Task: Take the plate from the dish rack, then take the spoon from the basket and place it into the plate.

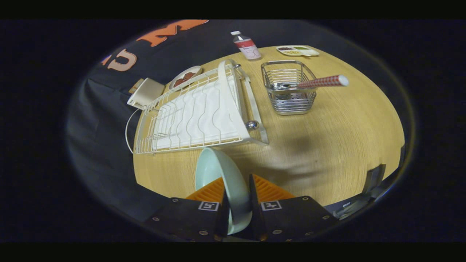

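Gripping plate (218,174), tongs (238,193) closed, labels unreadable

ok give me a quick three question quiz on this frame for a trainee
1. True or false: the gripper is shut on the plate.
2. Where is the spoon? A) in the wire basket, handle poking over its rim B) on the dish rack C) in the plate
3. Fill in: the plate is held on ____, clear of the rack, above the table.

Key: 1 true; 2 A; 3 edge
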{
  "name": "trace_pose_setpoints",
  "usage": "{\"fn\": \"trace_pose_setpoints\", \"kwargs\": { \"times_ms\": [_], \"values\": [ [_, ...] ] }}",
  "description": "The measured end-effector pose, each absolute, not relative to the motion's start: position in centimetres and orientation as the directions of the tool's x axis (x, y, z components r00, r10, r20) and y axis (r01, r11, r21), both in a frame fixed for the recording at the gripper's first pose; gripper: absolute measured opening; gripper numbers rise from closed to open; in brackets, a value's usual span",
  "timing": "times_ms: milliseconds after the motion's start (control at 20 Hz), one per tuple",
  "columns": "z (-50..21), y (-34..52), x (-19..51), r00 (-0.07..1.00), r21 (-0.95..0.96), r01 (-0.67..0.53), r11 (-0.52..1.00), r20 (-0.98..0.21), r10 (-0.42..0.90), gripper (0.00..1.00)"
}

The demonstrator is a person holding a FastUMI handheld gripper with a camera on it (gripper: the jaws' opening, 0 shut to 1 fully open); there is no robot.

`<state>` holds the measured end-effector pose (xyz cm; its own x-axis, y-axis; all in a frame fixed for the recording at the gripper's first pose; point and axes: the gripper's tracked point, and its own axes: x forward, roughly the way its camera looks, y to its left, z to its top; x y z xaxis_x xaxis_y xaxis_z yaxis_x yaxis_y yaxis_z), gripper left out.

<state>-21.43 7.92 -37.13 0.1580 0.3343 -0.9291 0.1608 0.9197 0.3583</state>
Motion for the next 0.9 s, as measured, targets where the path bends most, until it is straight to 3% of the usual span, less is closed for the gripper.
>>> {"fn": "trace_pose_setpoints", "kwargs": {
  "times_ms": [250,400,650,900],
  "values": [
    [-37.7,4.8,-19.5,0.225,0.292,0.154,0.944,-0.941,0.254,0.32],
    [-36.5,2.7,-17.2,0.342,0.283,0.155,0.947,-0.914,0.217,0.34],
    [-34.0,-1.7,-12.8,0.569,0.225,0.138,0.965,-0.815,0.109,0.50],
    [-33.6,-3.9,-10.7,0.655,0.195,0.113,0.974,-0.752,0.074,0.56]
  ]
}}
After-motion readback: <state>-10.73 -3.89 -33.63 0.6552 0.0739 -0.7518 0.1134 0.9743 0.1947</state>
